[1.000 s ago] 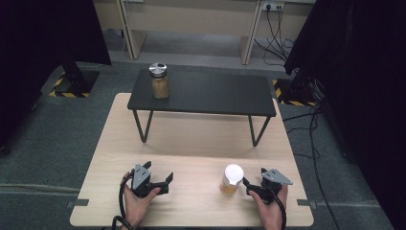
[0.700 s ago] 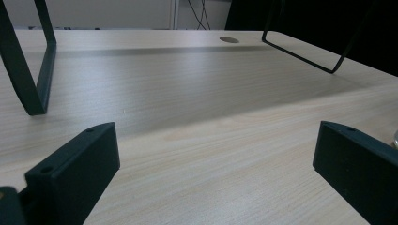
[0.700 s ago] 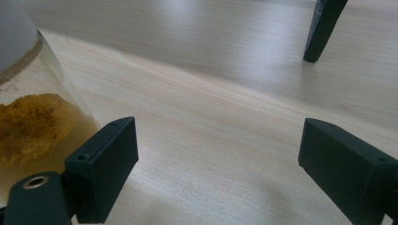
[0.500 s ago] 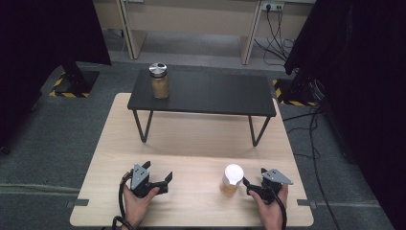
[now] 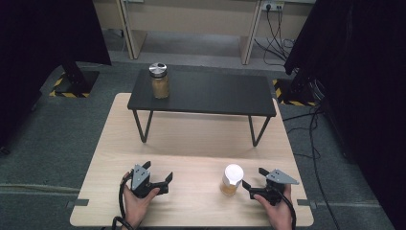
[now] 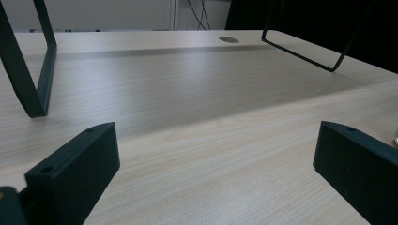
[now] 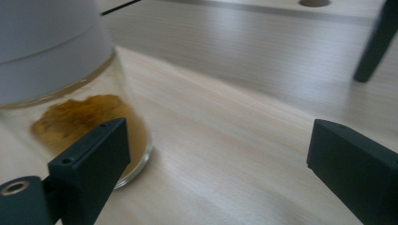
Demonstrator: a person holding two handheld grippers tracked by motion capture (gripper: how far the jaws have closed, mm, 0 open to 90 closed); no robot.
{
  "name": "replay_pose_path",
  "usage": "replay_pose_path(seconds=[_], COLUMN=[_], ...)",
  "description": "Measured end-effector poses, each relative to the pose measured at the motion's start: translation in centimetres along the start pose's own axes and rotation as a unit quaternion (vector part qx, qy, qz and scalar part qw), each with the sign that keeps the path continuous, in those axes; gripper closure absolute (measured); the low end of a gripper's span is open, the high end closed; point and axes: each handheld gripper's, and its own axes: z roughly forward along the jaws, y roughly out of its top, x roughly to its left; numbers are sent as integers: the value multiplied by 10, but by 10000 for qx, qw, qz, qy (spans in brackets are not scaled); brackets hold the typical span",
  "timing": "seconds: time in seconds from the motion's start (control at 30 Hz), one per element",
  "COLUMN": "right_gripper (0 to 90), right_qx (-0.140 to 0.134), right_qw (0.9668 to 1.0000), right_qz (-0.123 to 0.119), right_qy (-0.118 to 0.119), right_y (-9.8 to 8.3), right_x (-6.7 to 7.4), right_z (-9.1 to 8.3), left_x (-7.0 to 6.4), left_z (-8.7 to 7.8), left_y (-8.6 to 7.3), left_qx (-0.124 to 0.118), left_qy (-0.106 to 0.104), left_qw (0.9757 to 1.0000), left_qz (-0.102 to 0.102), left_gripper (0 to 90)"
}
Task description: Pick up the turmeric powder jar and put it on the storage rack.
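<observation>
Right gripper (image 5: 252,188) just opened, beside white-lidded jar (image 5: 231,179)

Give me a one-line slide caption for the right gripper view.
Open right gripper beside a white-lidded jar on the wooden table.

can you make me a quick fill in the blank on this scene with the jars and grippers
1. The jar on the wooden table has a ____ lid.
2. The silver-lidded jar stands on the ____ bench.
3. The right hand-held gripper has its jaws ____, beside the near jar.
4. The left hand-held gripper holds ____.

Missing words: white; black; open; nothing
</observation>
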Motion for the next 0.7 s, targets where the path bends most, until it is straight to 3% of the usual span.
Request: replay_pose_path(seconds=[0.03,0.17,0.27,0.33,0.7], right_gripper=[65,65,69,70,74], right_qx=[0,169,208,230,123], right_qw=[10000,9972,9956,9928,9871], right_qz=[0,-232,-326,-488,-829], right_qy=[0,683,853,1070,1361], right_y=[0,6,8,11,15], right_x=[0,-17,-21,-23,-18], right_z=[0,-2,-3,-4,4], left_x=[0,0,0,0,0], left_z=[0,0,0,0,0], left_y=[0,0,-1,-1,-1], left_qx=[0,-7,-20,-16,-26], left_qy=[0,5,11,13,11], left_qw=[10000,10000,10000,10000,10000], left_qz=[0,-19,-14,7,-8], left_gripper=[0,0,0,0,0])
